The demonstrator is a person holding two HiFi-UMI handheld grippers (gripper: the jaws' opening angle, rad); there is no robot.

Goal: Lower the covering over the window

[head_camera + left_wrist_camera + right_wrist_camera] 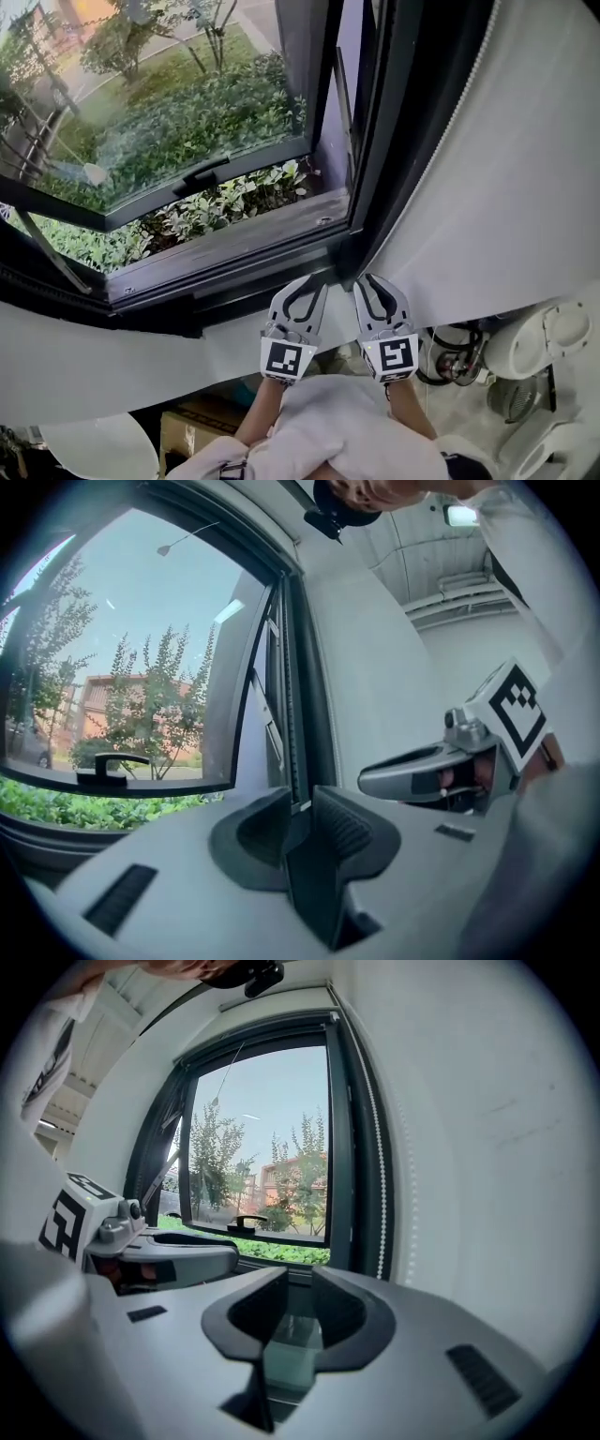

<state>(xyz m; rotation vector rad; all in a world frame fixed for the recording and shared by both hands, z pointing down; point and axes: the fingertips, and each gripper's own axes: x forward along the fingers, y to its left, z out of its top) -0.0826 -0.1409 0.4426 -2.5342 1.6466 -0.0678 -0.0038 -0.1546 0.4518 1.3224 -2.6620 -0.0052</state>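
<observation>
A brown cardboard box (pixel 192 427) stands on the floor below the sill, left of the person's white fabric sleeves (pixel 347 422), its top in shadow. At the lower right are rounded white plastic housings (pixel 539 342) beside a dark coiled cable (pixel 450 361). The dark metal-framed window (pixel 234 239) has its smooth glass sash tilted outward, with a black lever handle (pixel 202 176) on the sash's lower rail and leafy green shrubs beyond. The pane is bare. A pale bar (pixel 272 999) along the head of the frame may be the covering rolled up, though the wide-angle view leaves that unsure. Its cord of small white beads (pixel 382 1222) hangs down the matt white wall (pixel 506 187) just right of the frame. The left gripper (pixel 312 283) and right gripper (pixel 368 279), grey with ribbed dark pads, point side by side at the frame's lower corner, each with its jaws slightly parted and gripping nothing.
</observation>
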